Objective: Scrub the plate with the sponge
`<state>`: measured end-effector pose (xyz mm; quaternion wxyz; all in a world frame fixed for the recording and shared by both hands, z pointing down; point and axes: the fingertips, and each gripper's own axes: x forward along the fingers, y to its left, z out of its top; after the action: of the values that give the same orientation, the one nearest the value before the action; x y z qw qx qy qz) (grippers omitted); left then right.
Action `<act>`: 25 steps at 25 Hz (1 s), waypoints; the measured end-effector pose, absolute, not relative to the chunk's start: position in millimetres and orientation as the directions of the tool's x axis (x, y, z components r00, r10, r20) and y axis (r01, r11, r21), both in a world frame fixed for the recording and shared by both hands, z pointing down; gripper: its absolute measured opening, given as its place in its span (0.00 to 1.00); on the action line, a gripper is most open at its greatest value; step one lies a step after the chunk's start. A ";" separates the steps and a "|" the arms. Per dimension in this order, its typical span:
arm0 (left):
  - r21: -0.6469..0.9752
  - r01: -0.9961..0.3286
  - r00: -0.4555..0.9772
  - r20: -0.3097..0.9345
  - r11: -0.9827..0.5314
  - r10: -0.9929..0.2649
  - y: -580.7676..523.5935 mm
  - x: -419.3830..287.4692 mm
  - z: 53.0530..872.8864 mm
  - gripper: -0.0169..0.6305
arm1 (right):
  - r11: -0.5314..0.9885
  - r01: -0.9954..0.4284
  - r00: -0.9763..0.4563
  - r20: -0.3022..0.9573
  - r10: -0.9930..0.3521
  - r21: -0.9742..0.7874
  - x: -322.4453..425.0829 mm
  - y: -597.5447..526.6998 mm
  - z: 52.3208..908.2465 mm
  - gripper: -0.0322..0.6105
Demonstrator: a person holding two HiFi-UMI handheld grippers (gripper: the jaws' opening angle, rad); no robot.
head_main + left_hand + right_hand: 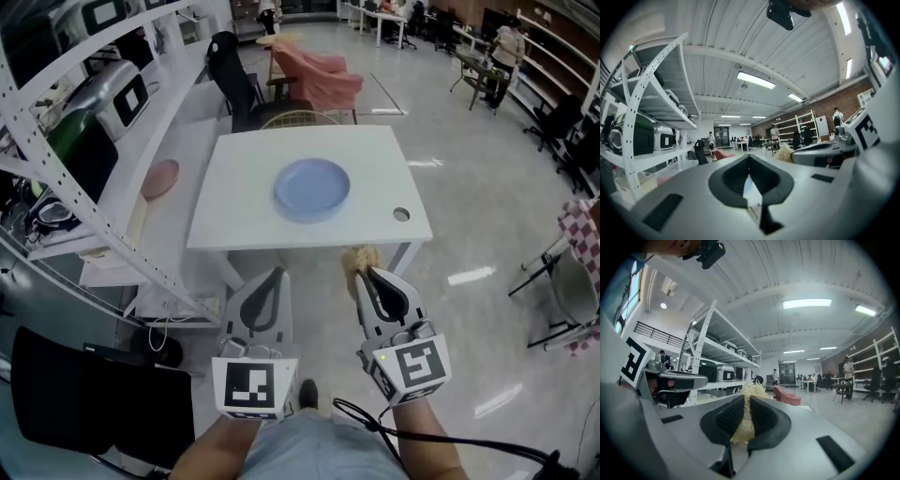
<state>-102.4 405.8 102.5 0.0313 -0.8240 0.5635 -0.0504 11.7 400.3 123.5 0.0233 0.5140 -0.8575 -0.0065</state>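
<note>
A light blue plate (pixel 311 187) rests near the middle of a white table (pixel 234 202). Both grippers hover short of the table's near edge, below it in the head view. My right gripper (pixel 364 275) (pixel 745 401) is shut on a tan, fibrous sponge (pixel 358 258) (pixel 751 391), which sticks out past the fingertips. My left gripper (pixel 273 278) (pixel 749 161) is shut with nothing between its jaws. The left gripper view also catches the sponge (pixel 784 152) off to the right. Neither gripper view shows the plate.
A metal shelf rack (pixel 56 141) with machines runs along the left. A pink round object (pixel 159 176) lies on the side bench. Behind the table stand a black chair (pixel 234 70) and a chair draped in red cloth (pixel 321 77). The table has a cable hole (pixel 401 214).
</note>
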 end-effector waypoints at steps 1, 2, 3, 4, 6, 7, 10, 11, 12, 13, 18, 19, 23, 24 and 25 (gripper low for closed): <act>-0.110 -0.925 0.362 0.037 -0.364 -0.931 396.6 -107.7 99.9 0.05 | 0.471 -0.881 -0.470 0.026 -0.882 0.043 6.5 390.8 120.6 0.11; -0.114 -0.924 0.364 0.025 -0.365 -0.931 388.1 -113.2 97.6 0.05 | 0.470 -0.881 -0.470 0.019 -0.883 0.051 1.1 382.3 117.7 0.11; -0.122 -0.923 0.367 0.015 -0.366 -0.930 380.4 -118.5 95.6 0.05 | 0.469 -0.881 -0.469 0.013 -0.883 0.058 -3.8 374.6 114.9 0.11; -0.125 -0.922 0.369 0.006 -0.366 -0.930 373.4 -123.0 93.6 0.05 | 0.468 -0.881 -0.468 0.007 -0.883 0.064 -8.0 367.6 112.0 0.11; -0.113 -0.923 0.370 -0.007 -0.367 -0.929 361.7 -129.2 89.1 0.05 | 0.463 -0.883 -0.464 -0.004 -0.886 0.077 -14.1 354.9 106.2 0.11; -0.107 -0.923 0.372 -0.013 -0.368 -0.928 356.7 -131.5 87.3 0.05 | 0.459 -0.885 -0.461 -0.008 -0.887 0.081 -16.3 349.6 103.8 0.11; -0.093 -0.922 0.379 -0.020 -0.375 -0.925 343.2 -137.0 87.8 0.05 | 0.449 -0.888 -0.452 -0.016 -0.892 0.095 -21.2 337.1 100.2 0.11; -0.088 -0.922 0.381 -0.018 -0.378 -0.925 339.0 -138.0 89.9 0.05 | 0.447 -0.889 -0.451 -0.015 -0.893 0.100 -22.1 333.7 100.6 0.11; -0.087 -0.920 0.384 -0.015 -0.382 -0.923 335.2 -138.6 92.9 0.05 | 0.444 -0.890 -0.448 -0.011 -0.894 0.104 -22.4 330.9 101.8 0.11; -0.096 -0.917 0.391 -0.012 -0.388 -0.920 331.4 -138.7 96.7 0.05 | 0.441 -0.891 -0.444 -0.006 -0.896 0.105 -21.9 328.4 103.7 0.11; -0.094 -0.906 0.413 0.025 -0.413 -0.911 312.0 -131.7 117.9 0.05 | 0.415 -0.904 -0.414 0.035 -0.910 0.096 -11.9 314.2 119.3 0.11; -0.090 -0.905 0.415 0.035 -0.416 -0.909 308.3 -130.5 122.5 0.05 | 0.413 -0.906 -0.411 0.042 -0.911 0.092 -10.3 310.4 122.8 0.11; -0.083 -0.907 0.408 0.062 -0.412 -0.911 288.0 -128.4 138.9 0.05 | 0.414 -0.907 -0.411 0.053 -0.910 0.081 -5.9 289.5 133.0 0.11; -0.085 -0.909 0.403 0.068 -0.408 -0.912 281.0 -128.0 141.6 0.05 | 0.416 -0.906 -0.413 0.052 -0.909 0.083 -4.8 282.1 134.8 0.11; -0.087 -0.910 0.399 0.077 -0.405 -0.914 273.4 -127.4 144.0 0.05 | 0.419 -0.904 -0.416 0.051 -0.908 0.084 -3.7 273.7 136.5 0.11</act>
<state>-127.4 273.4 144.0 0.0154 -0.8361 0.5454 -0.0564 -3.7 273.7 136.5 0.0439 0.5387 -0.8411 -0.0215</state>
